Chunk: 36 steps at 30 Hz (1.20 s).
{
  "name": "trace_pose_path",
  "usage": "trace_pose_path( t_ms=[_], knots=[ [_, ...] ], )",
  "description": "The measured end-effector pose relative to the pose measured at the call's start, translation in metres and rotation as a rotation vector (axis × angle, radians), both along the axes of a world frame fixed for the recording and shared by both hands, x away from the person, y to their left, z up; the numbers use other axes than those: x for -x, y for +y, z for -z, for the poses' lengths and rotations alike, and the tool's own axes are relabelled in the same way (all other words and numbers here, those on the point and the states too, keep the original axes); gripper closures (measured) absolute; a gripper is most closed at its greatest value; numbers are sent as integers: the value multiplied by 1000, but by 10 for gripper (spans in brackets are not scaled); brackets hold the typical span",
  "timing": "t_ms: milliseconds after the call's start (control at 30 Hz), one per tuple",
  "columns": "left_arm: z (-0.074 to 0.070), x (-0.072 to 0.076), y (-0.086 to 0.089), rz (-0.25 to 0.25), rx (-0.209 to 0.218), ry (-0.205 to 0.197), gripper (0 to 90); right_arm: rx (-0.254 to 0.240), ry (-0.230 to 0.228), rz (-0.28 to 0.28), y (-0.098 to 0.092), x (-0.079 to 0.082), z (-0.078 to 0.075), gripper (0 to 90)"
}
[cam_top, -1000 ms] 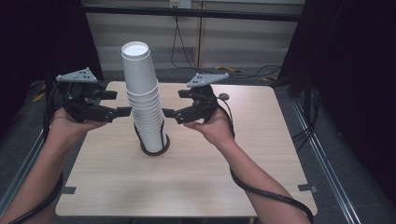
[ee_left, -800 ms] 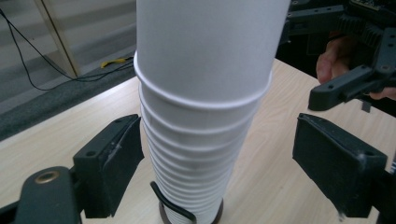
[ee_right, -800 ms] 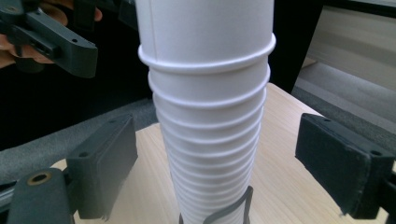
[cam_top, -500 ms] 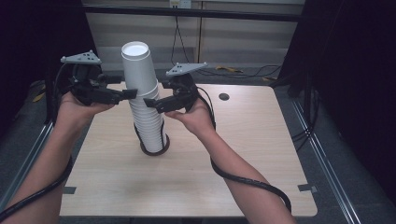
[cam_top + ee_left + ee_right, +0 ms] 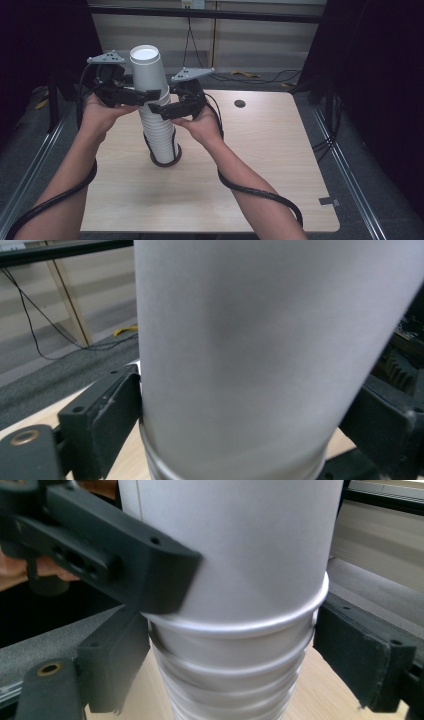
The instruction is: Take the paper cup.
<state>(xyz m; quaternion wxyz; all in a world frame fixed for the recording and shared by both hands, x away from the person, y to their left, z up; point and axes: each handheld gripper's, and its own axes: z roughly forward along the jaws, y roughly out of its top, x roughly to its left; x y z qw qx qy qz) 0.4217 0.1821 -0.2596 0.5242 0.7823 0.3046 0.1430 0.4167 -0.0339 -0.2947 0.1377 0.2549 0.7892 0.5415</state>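
Note:
A tall stack of upturned white paper cups (image 5: pixel 160 130) stands on a dark ring (image 5: pixel 165 161) on the wooden table (image 5: pixel 260 165). My left gripper (image 5: pixel 149 93) comes in from the left at the top cup (image 5: pixel 146 70). Its jaws have just been opening, and the top cup (image 5: pixel 250 365) sits between them with both pads against its wall. My right gripper (image 5: pixel 159 109) reaches in from the right just below. Its jaws have just been closing, and the pads touch the rims of the stack (image 5: pixel 235 680) under the top cup (image 5: pixel 235 545).
A small dark hole (image 5: pixel 239 103) lies in the table top to the right of the stack. Cables (image 5: pixel 240 75) run over the floor behind the table. Metal rails (image 5: pixel 350 170) border both sides, and a strip of black tape (image 5: pixel 327 201) marks the right edge.
Both grippers have moved inward from either side of the stack. The left one has risen to the top cup, and the right one has come in around the cups just beneath it.

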Motion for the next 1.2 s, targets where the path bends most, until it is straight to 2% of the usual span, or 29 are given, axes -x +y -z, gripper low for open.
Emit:
trace_pose_path(
  t_ms=[133, 333, 700, 1000, 1200],
  knots=[
    [1, -1, -4, -13, 3, -11, 69, 0, -1, 1, 1, 0, 0, 147],
    [2, -1, -7, -25, 4, -25, 99, -7, -4, 6, 1, 1, 1, 151],
    [-1, 0, -10, -49, -6, -15, 124, -6, 2, 18, -1, 2, 1, 174],
    [-2, 1, -9, -66, 28, -28, 128, 19, -1, 8, -2, 2, -1, 201],
    [-5, 2, -9, -73, 33, -26, 129, 26, 1, 7, -2, 2, -1, 203]
  ],
)
